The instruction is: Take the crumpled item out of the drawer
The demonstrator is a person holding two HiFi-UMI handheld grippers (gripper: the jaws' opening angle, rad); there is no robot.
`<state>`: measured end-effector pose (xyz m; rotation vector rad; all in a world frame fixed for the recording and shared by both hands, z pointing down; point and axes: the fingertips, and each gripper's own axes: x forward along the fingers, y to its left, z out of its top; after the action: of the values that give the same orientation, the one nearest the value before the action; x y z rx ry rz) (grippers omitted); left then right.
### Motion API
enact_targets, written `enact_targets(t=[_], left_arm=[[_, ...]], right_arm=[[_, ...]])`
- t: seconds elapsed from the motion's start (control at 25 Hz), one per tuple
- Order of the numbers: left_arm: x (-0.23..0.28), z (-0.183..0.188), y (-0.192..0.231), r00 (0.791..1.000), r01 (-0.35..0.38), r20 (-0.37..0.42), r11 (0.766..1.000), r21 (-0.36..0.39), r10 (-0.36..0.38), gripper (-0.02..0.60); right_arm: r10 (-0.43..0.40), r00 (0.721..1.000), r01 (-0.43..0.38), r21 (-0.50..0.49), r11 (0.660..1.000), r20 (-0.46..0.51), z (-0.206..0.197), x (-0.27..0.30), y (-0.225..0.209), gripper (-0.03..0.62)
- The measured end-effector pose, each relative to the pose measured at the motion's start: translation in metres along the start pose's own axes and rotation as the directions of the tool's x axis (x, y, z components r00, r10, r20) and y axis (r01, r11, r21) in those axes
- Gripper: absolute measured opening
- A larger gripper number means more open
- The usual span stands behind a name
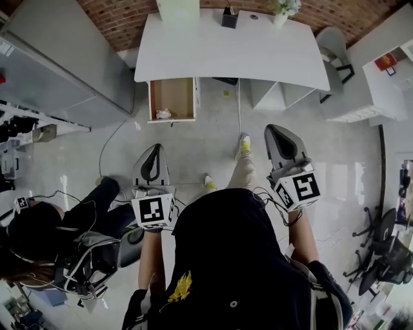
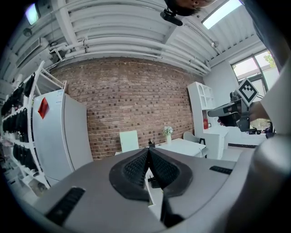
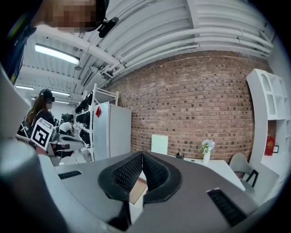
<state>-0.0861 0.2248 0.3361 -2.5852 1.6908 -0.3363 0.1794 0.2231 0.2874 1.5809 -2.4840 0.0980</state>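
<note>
One crumpled item inside open drawer.

Crumpled item in drawer, under left of desk

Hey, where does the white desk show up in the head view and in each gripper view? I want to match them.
Head view: the white desk fills the top centre.
Left gripper view: the desk is small, just right of centre.
Right gripper view: the desk sits lower right of centre.
Shared landmark: the flower vase standing on the desk.
</note>
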Motion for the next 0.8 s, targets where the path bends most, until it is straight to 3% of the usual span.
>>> enact_targets(t=[0.52,0.8], left_arm=[[0.018,-0.009,0.001,1.0,0.026,0.003,0.999,-0.029,-0.026,0.017],[0.064,-0.007,0.018,0.999,-0.004,-0.032,1.0,-0.019,0.004,0.018]], right_arm=[[0.007,0.999,-0.008,-0.045,0.999,-0.032,0.005,0.009,0.0,0.028],[0.035,0.998,-0.035,0.0,0.999,-0.048,-0.002,0.064,-0.03,0.028]])
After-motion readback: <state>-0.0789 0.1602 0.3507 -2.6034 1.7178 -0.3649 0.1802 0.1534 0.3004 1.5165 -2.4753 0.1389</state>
